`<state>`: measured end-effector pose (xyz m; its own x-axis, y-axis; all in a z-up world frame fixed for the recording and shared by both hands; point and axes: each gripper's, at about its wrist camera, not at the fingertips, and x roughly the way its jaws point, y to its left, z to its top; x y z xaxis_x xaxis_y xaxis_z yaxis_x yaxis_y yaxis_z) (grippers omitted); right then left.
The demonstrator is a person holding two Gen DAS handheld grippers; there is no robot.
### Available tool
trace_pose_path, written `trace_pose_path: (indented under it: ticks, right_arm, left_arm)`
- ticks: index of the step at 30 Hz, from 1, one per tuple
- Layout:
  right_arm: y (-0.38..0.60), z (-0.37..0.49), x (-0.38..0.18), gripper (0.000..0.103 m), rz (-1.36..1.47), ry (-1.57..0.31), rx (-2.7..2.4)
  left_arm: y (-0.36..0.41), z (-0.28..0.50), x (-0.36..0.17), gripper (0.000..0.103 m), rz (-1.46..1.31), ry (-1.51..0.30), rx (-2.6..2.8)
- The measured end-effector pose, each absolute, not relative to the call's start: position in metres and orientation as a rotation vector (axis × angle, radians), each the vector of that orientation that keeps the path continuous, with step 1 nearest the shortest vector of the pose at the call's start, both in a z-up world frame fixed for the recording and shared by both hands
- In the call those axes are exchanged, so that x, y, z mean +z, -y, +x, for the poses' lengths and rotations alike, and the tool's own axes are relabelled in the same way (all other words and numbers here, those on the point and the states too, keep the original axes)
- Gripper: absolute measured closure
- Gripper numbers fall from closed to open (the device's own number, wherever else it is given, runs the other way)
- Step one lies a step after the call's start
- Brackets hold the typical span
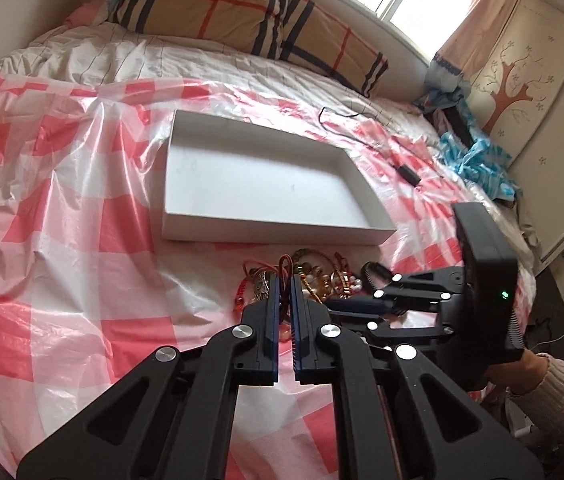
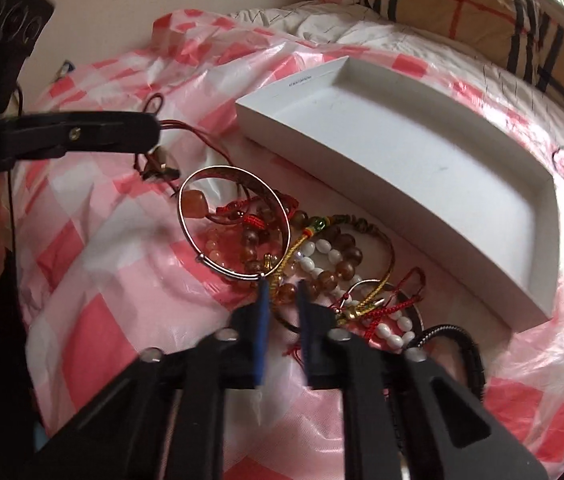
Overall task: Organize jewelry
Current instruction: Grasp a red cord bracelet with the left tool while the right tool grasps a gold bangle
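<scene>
Checkered bedcover [image 2: 93,320]; white box [image 2: 422,168], label illegible.

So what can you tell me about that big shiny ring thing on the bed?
The silver bangle is a thin, round hoop that looks like polished metal, with a small wrapped joint on its lower edge. It lies tilted on the jewelry pile, resting on reddish beads and red cords, on the pink checked plastic sheet near the white box. No jaws hold it.
</scene>
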<state>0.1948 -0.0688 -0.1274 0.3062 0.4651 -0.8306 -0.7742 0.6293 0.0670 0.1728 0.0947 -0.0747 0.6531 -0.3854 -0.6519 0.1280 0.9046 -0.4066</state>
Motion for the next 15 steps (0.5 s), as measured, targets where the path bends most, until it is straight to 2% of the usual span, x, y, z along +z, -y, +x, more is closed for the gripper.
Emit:
trace_pose_path:
  ticks: [8,15]
  right_arm:
    - [0.097,0.194,-0.100,0.098,-0.164,-0.908,0.865]
    - [0.121,0.194,-0.063,0.098,0.017,-0.852,0.884]
  left_arm:
    - [-0.100,0.162,-0.053,0.098,-0.429,-0.698,-0.396]
    - [-0.101,0.163,-0.058,0.098,-0.466,-0.700,-0.401]
